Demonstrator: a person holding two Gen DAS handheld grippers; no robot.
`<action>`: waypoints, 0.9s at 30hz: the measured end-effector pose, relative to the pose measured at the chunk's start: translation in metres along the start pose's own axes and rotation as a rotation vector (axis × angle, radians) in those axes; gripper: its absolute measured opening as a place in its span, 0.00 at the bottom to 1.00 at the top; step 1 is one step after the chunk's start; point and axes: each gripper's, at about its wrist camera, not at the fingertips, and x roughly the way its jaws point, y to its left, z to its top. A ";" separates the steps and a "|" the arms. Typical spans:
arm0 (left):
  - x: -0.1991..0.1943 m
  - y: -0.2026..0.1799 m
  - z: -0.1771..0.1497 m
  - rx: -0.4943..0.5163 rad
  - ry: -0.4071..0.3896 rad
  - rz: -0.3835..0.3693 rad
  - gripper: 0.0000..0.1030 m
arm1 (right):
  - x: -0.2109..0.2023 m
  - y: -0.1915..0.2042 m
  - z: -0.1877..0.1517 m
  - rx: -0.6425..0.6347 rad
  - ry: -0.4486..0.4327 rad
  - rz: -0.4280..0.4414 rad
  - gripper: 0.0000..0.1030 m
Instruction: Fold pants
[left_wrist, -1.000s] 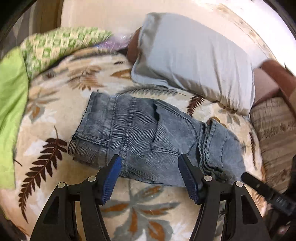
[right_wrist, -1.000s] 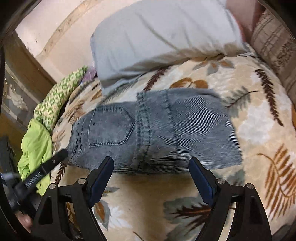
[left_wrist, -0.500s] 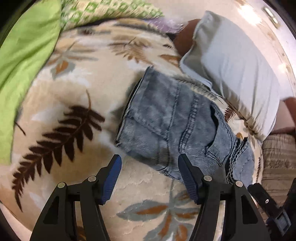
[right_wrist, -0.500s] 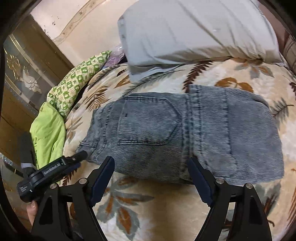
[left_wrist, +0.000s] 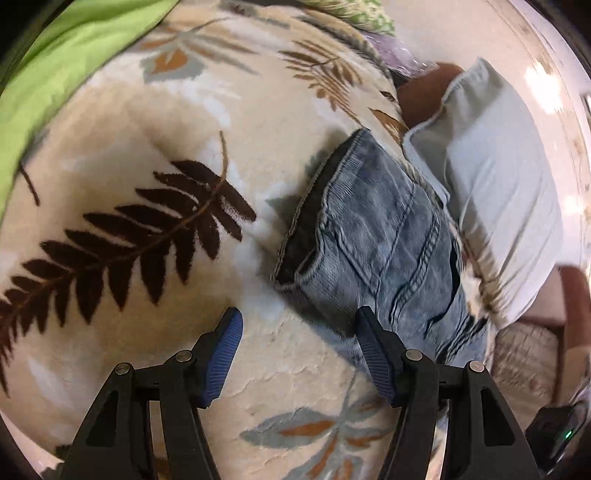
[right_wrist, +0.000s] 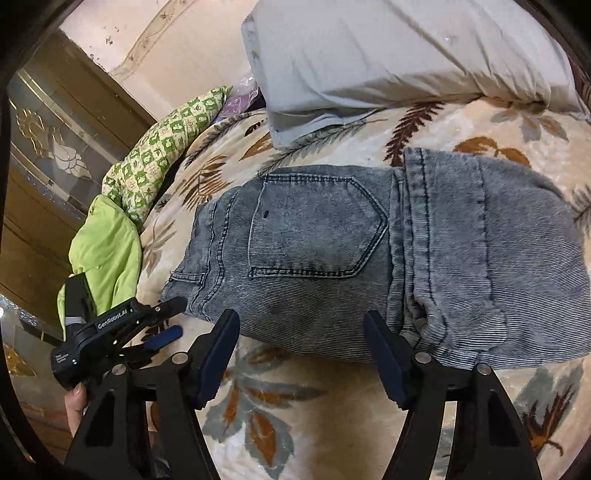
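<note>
The folded jeans (right_wrist: 369, 258) lie on the bed's leaf-print blanket (right_wrist: 295, 398), long axis running left-right across the frame, just beyond the gaping, empty right tool (right_wrist: 301, 343); the left tool (left_wrist: 299, 341), also open, sits at their waistband end.

In my right-hand view, my left gripper (right_wrist: 162, 334) carries white lettering along the side of its black body, and I read it as "GenRobot.AI", though the last letters are small; below it, on the same body, sit two fainter lines of print too tiny for me to make out; I find nothing readable in my left-hand view.
</note>
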 end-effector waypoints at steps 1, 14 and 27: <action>0.004 0.000 0.004 -0.010 0.014 -0.011 0.61 | 0.002 0.000 0.000 0.002 0.005 0.005 0.68; 0.029 0.008 0.018 -0.104 0.046 -0.105 0.41 | 0.020 0.021 0.000 -0.021 0.032 0.032 0.69; 0.036 0.007 0.013 -0.093 0.026 -0.114 0.14 | 0.016 0.030 -0.001 -0.041 0.052 0.013 0.69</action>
